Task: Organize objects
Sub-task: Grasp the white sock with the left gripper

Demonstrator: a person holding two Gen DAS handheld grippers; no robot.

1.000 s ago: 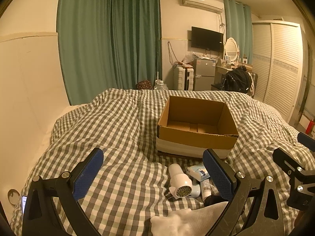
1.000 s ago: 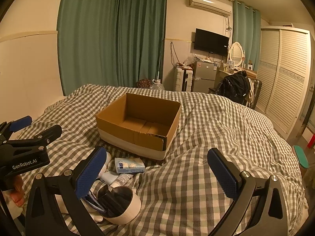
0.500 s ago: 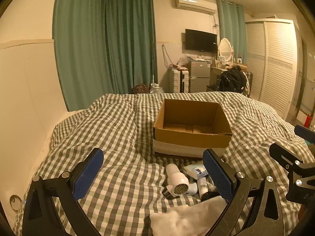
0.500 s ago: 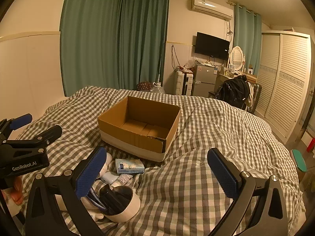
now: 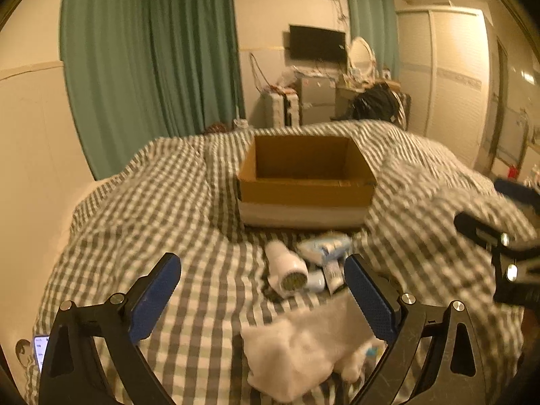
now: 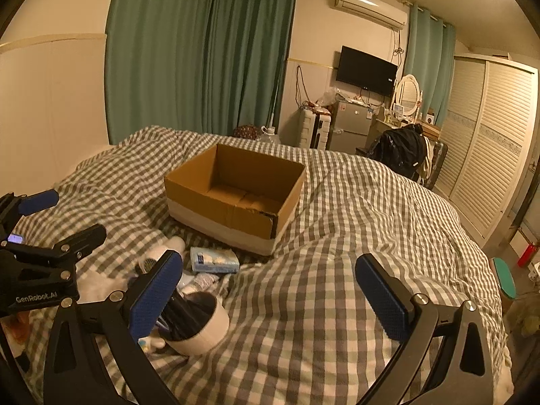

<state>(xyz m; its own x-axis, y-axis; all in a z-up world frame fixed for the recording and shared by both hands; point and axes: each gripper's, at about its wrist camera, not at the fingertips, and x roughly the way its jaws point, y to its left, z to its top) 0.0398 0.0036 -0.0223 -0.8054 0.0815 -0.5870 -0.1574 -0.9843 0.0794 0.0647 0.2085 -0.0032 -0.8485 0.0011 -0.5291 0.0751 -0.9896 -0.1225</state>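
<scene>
An open, empty cardboard box [image 5: 305,175] [image 6: 236,192] sits mid-bed on the checked duvet. In front of it lie a white hair dryer [image 5: 287,268] [image 6: 158,253], a blue-white tissue pack [image 5: 325,246] [image 6: 214,260], a small tube [image 5: 332,271], a white cloth [image 5: 300,347] and a white cup holding dark items [image 6: 195,320]. My left gripper [image 5: 263,297] is open and empty, above the cloth and just short of the dryer. My right gripper [image 6: 266,293] is open and empty, with its left finger over the cup.
The checked duvet [image 6: 354,222] covers the bed. A wall [image 5: 30,155] runs along its left side. Green curtains [image 6: 199,54], a small fridge [image 6: 351,126], a chair with a black backpack [image 6: 401,150] and a louvred wardrobe [image 6: 489,155] stand beyond.
Both views have dropped lower and nearer the bed, so the box looks flatter and its floor less visible. The left view is blurred by motion. Both grippers stay open.
</scene>
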